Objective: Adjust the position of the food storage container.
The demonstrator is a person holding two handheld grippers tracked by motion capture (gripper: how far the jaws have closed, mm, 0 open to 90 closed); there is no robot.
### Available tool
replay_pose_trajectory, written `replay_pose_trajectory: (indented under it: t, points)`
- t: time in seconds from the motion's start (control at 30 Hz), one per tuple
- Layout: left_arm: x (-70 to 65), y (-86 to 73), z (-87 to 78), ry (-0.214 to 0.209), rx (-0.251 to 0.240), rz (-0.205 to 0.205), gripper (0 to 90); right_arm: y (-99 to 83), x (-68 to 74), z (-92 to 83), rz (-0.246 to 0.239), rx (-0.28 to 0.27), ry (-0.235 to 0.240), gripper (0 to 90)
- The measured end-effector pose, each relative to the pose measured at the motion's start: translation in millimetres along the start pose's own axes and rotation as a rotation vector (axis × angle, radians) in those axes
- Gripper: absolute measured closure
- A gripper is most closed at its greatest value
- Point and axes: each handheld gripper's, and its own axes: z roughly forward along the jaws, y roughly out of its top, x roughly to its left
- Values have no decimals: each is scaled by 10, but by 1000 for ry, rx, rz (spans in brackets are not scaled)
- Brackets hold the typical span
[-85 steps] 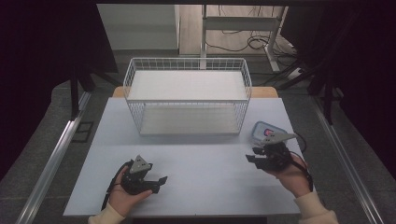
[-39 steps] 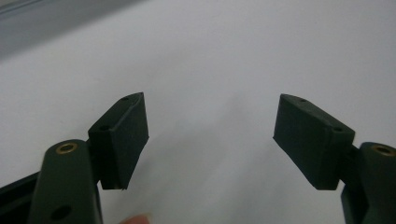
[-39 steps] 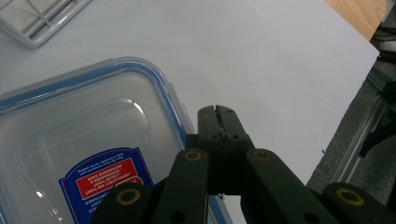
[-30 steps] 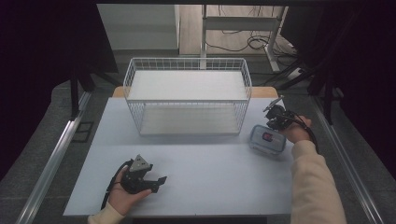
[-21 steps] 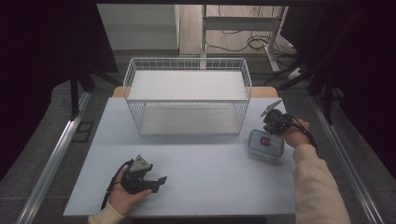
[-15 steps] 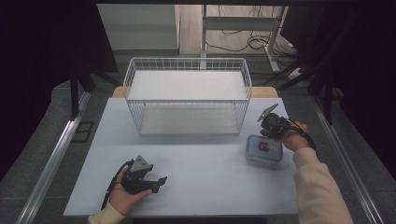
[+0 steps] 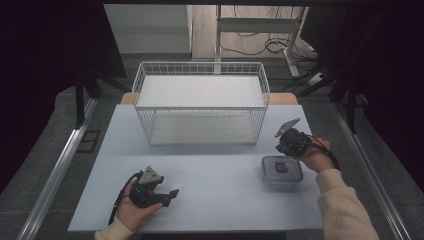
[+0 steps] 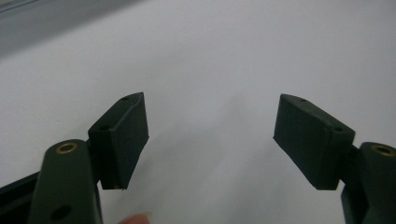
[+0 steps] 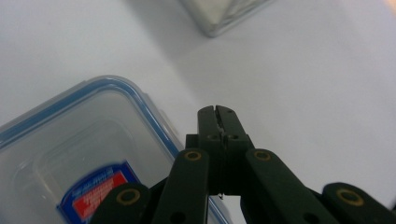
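The right gripper's (image 9: pixel 219 109) fingers (image 9: pixel 208 122) are pressed together, holding nothing, beside the lidded plastic box (image 7: pixel 282 171) near the wire basket (image 7: pixel 200 107). They could bump the box away. The left gripper (image 8: pixel 210 140) stays wide, empty.

Container (image 7: pixel 282 171), lower right of the high view: clear glossy plastic, blue-rimmed lid, printed paper-like label. Basket (image 7: pixel 200 107), upper centre: thin white-coated metal wire; table (image 7: pixel 215 200): smooth matt pale surface. Left gripper (image 8: pixel 210 135) pads (image 8: pixel 126 135): matt, dark, rubbery-looking, brass-coloured rivets on the arms.
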Motion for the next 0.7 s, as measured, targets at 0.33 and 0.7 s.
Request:
replay_pose_trajectory:
  t: [0.33,0.7]
  points:
    - [-16,6,-8,-6,-3,6,261,-568,35,-311,322,21,-106,891]
    - [-19,8,0,1,2,3,261,-933,149,-257,479,13,-89,891]
